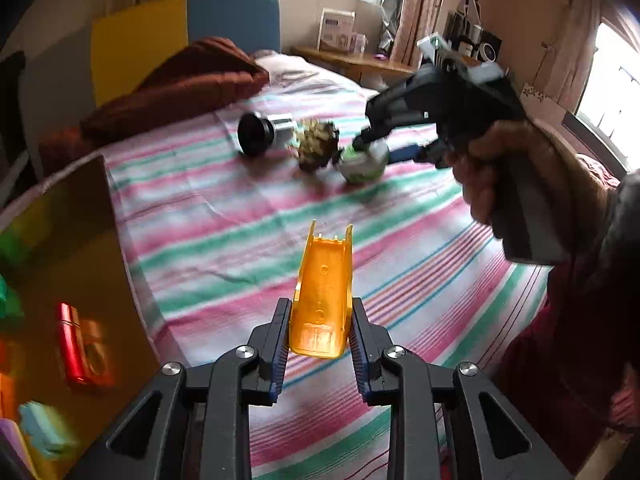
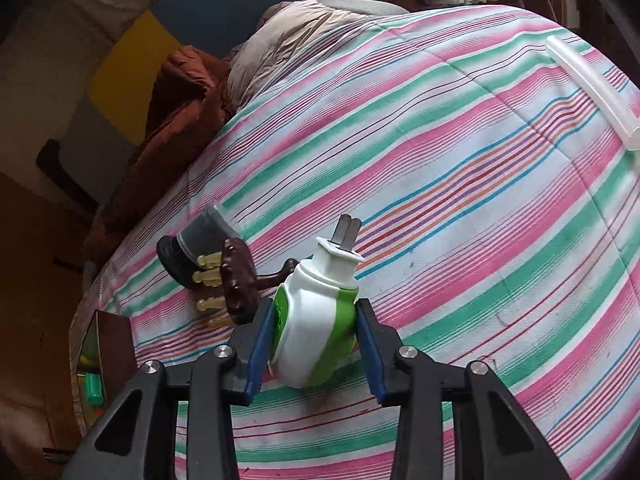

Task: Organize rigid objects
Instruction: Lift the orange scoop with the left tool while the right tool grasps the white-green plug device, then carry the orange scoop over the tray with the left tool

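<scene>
Left gripper: your left gripper (image 1: 320,328) has its jaws pinching the orange plastic shell (image 1: 322,300) by its two long side walls, near its closed end.
Shell axis: the shell's long axis runs straight forward out of the jaws, open trough facing the camera, free end clear above the bed (image 1: 240,240).
Right gripper: your right gripper (image 2: 316,348) has its jaws pressed on the flanks of the green-and-white plug-in device (image 2: 316,332); both blue pads (image 2: 260,344) touch its body.
Device axis: its long axis points forward and up from the jaws, the two metal prongs (image 2: 349,232) leading; it sits tilted toward the right pad.
Device position: whether its underside touches the striped sheet, I cannot tell from either view.
Neighbours: the brown brush (image 2: 238,280) with pale bristles lies just beside the left pad; the black-and-silver cylinder (image 2: 196,252) lies beyond it.
Container: the open box (image 1: 72,280) stands at the bed's left edge, nearest your left gripper, with small coloured items inside, blurred.
Deciding relation: the box lies to the left of both jaws; your left hand is the nearer, so I judge the shell goes in first.
Risk: in my judgement the tilted device could twist in the jaws as you lift, and the brush is close enough to be nudged.
Remaining: a clear tube (image 2: 592,92) lies well apart at the far right.
</scene>
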Demonstrator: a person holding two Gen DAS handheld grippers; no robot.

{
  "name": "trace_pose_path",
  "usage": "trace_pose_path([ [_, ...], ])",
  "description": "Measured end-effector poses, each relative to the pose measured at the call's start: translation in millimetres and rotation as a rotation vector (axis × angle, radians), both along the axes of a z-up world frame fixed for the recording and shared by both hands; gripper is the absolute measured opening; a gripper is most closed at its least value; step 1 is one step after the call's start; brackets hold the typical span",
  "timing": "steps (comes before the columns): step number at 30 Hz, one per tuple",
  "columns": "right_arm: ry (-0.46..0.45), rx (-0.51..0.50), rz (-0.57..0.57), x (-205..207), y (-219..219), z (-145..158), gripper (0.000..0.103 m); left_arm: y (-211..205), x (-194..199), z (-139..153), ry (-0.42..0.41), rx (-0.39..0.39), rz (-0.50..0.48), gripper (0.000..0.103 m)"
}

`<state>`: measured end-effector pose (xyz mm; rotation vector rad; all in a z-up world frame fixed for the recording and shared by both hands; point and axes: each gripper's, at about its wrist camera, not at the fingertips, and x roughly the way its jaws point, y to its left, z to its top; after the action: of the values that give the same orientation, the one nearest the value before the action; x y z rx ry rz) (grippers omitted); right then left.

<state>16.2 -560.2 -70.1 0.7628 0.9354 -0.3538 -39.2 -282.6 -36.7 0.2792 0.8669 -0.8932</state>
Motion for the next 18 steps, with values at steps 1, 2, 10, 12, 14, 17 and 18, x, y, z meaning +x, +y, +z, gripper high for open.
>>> trace_pose_path([
  [1, 0.005, -0.018, -0.003, 0, 1, 1, 0.040, 2, 2, 5, 0.003, -0.011, 0.004, 0.028],
  [2, 0.007, -0.030, -0.005, -2, 0, 3, 0.040, 4, 3, 7, 0.005, -0.019, 0.009, 0.028],
  [10, 0.034, -0.109, -0.032, -7, -3, 10, 0.039, 23, 13, 39, -0.054, -0.043, 0.101, 0.028],
  [12, 0.036, -0.121, -0.028, -6, -2, 10, 0.040, 30, 16, 45, -0.066, -0.041, 0.130, 0.028],
  [14, 0.040, -0.133, -0.021, -5, -1, 11, 0.040, 37, 21, 49, -0.071, -0.040, 0.161, 0.028],
  [17, 0.046, -0.156, -0.009, -4, 2, 12, 0.040, 47, 26, 51, -0.087, -0.031, 0.195, 0.028],
  [18, 0.047, -0.162, -0.007, -4, 2, 12, 0.040, 50, 26, 51, -0.093, -0.026, 0.203, 0.028],
])
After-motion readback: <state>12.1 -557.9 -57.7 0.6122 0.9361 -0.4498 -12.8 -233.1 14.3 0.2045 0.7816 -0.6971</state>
